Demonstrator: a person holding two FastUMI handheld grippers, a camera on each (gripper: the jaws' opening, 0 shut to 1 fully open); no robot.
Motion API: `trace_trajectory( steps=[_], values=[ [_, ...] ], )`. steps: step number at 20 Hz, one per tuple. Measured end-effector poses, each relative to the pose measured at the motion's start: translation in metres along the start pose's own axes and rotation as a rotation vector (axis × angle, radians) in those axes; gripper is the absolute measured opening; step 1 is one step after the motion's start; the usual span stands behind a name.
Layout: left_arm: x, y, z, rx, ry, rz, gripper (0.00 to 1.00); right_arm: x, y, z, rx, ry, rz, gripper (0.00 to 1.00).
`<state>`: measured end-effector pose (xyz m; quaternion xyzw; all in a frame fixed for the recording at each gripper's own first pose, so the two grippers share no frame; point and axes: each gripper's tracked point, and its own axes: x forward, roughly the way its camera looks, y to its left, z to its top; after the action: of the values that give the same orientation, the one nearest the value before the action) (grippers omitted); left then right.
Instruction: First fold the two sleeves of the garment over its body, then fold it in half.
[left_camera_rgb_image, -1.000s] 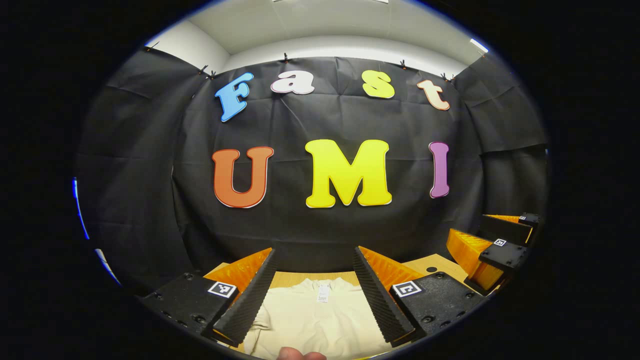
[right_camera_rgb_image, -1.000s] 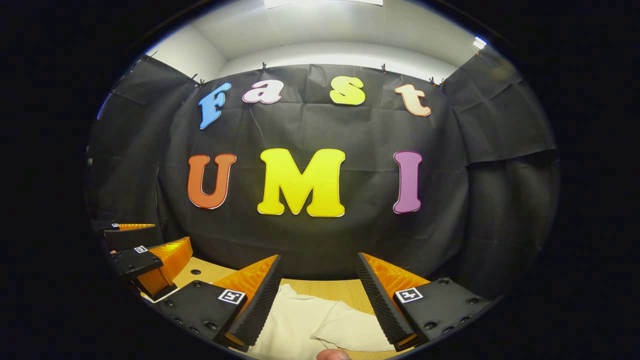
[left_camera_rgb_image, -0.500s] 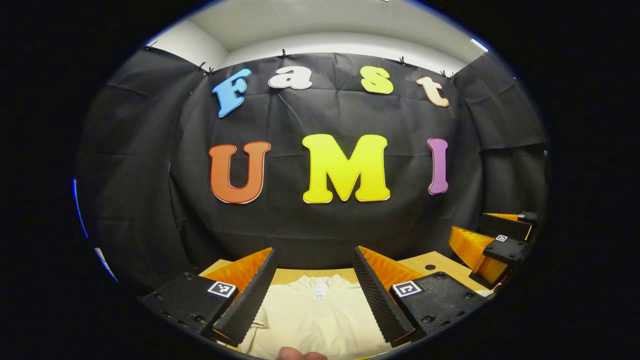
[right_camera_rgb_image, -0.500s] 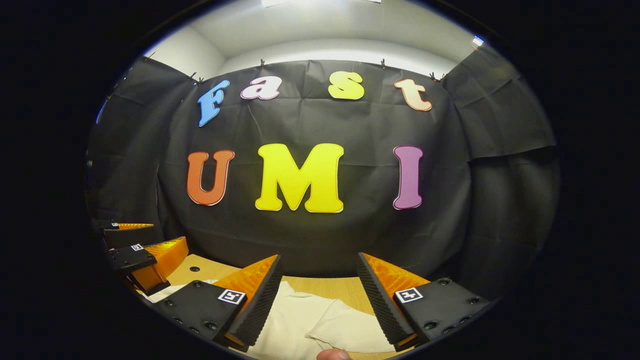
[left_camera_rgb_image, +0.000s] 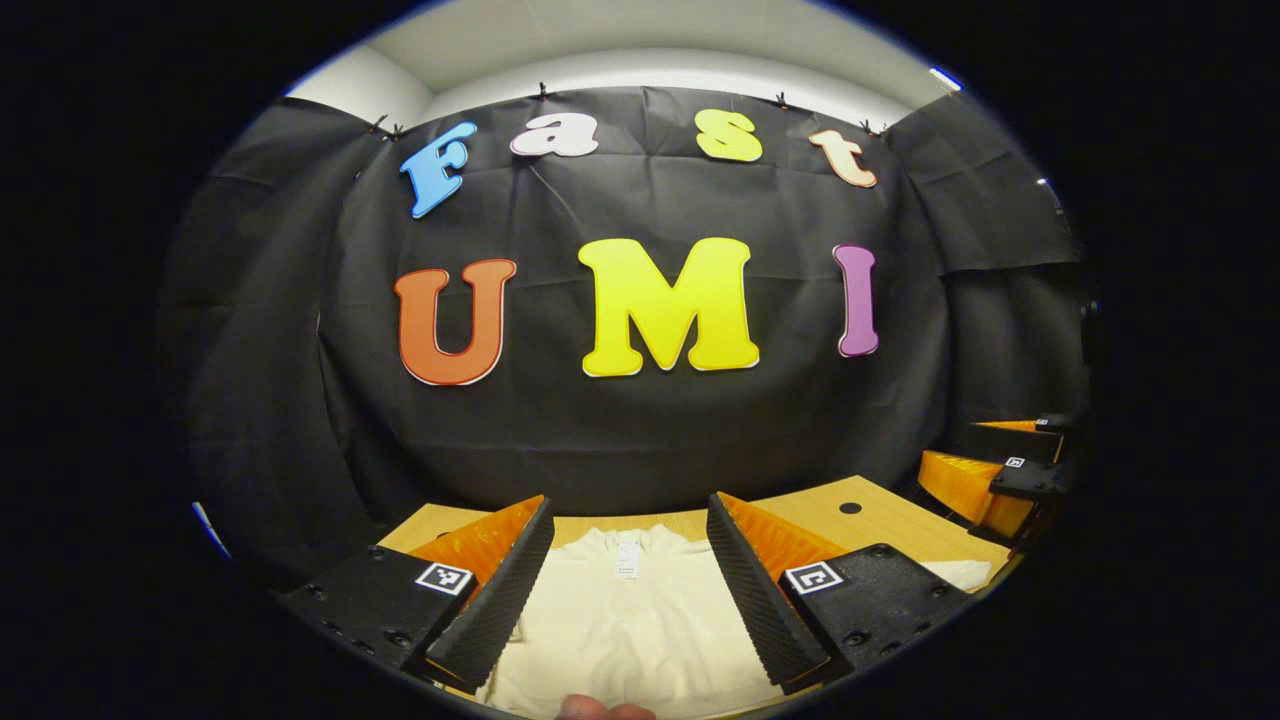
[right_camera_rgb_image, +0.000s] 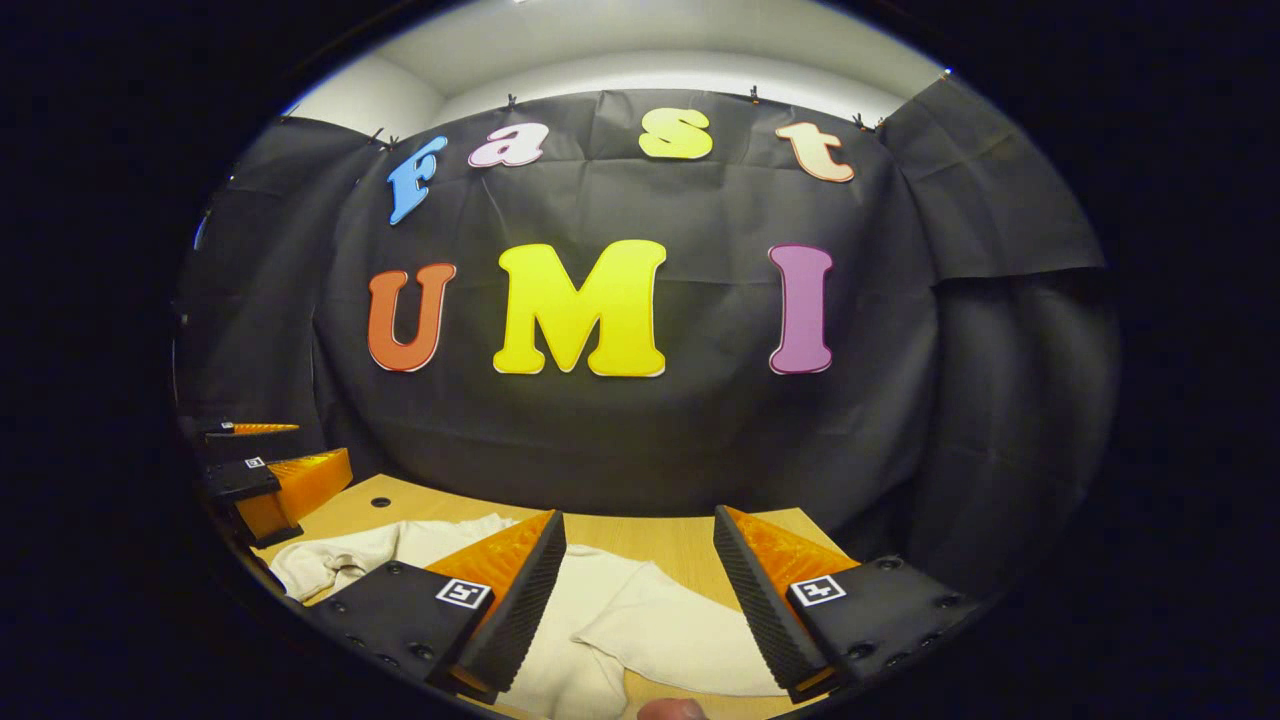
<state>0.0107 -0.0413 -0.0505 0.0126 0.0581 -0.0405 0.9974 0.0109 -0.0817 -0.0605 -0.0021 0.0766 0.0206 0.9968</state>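
Tilting downward over the last second, both cameras now take in more of the wooden tabletop and the cream garment lying flat on it. By my reading, that marks the approach to the first sleeve fold; nothing is gripped yet. The left tool hangs spread above the collar, the right tool spread above a limp, wrinkled sleeve. The fabric looks soft and matte; the fingers' inner faces are finely ribbed wedges.
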Motion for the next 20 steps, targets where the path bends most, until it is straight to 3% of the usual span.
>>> trace_trajectory(
  steps=[5,9,11,13,16,20],
  values=[
    [-0.005,-0.034,-0.012,0.011,0.026,-0.078,0.97,-0.023,-0.065,-0.038,-0.038,0.111,-0.027,0.93],
    [-0.007,-0.057,-0.018,-0.002,0.058,-0.126,0.97,-0.042,-0.121,-0.103,-0.048,0.306,-0.042,0.93],
    [-0.006,-0.058,-0.016,0.009,0.054,-0.123,0.97,-0.057,-0.142,-0.153,-0.008,0.473,-0.019,0.92],
    [-0.005,-0.06,-0.01,0.021,0.039,-0.118,0.97,-0.069,-0.181,-0.199,-0.003,0.6,-0.054,0.93],
    [-0.008,-0.055,-0.012,0.036,0.045,-0.102,0.98,-0.074,-0.227,-0.237,-0.019,0.693,-0.118,0.92],
    [-0.012,-0.037,-0.021,0.029,0.075,-0.043,0.97,-0.064,-0.243,-0.273,-0.047,0.799,-0.076,0.93]
  ],
)
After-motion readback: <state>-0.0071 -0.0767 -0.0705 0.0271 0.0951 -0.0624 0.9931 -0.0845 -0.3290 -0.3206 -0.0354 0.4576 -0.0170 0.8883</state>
